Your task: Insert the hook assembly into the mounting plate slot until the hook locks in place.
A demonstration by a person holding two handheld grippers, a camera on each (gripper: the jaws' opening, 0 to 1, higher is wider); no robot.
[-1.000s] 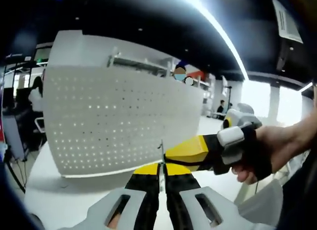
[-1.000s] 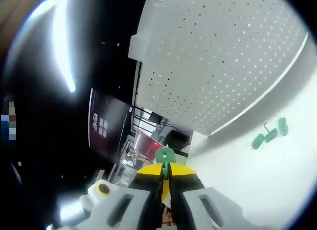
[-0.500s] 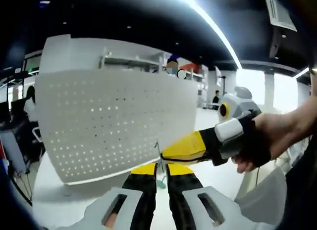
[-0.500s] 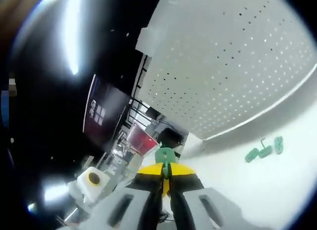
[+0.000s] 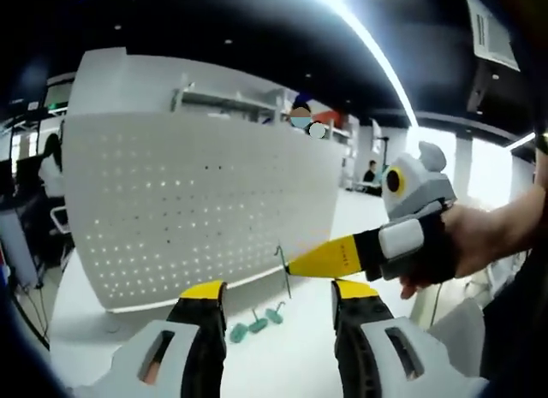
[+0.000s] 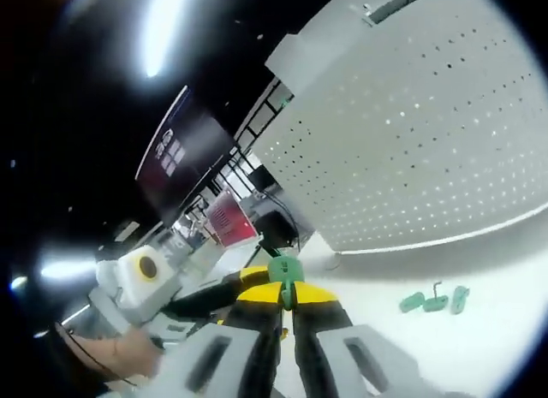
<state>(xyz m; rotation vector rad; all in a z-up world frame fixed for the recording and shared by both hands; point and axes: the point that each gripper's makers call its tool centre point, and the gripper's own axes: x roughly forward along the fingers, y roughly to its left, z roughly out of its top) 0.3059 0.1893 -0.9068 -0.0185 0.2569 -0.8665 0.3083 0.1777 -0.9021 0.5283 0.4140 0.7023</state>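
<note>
Left tool (image 5: pixel 276 297) was what I checked first: its two yellow-tipped jaws stood wide apart with nothing between them. Through that gap, in the left gripper view, I saw the green hook pieces (image 5: pixel 257 322) lying on the white tabletop (image 5: pixel 291 364), near the foot of the upright white pegboard (image 5: pixel 197 201) that stood at the far left. My right tool (image 5: pixel 295 265) reached in from the right of that view, held by a hand (image 5: pixel 479 244), its yellow jaws pinched together on a thin metal wire hook (image 5: pixel 282 263) that stood up from the tip.

In the right gripper view, the right tool (image 6: pixel 287 295) had its jaws closed on a green hook piece (image 6: pixel 285 270) poking out above the tips. The pegboard (image 6: pixel 419 150) filled the upper right of that view, and three loose green pieces (image 6: pixel 432 301), one with a bent wire, lay on the tabletop (image 6: pixel 479 347) in front of its lower edge. The left tool (image 6: pixel 214 291) came in from the left.
</note>
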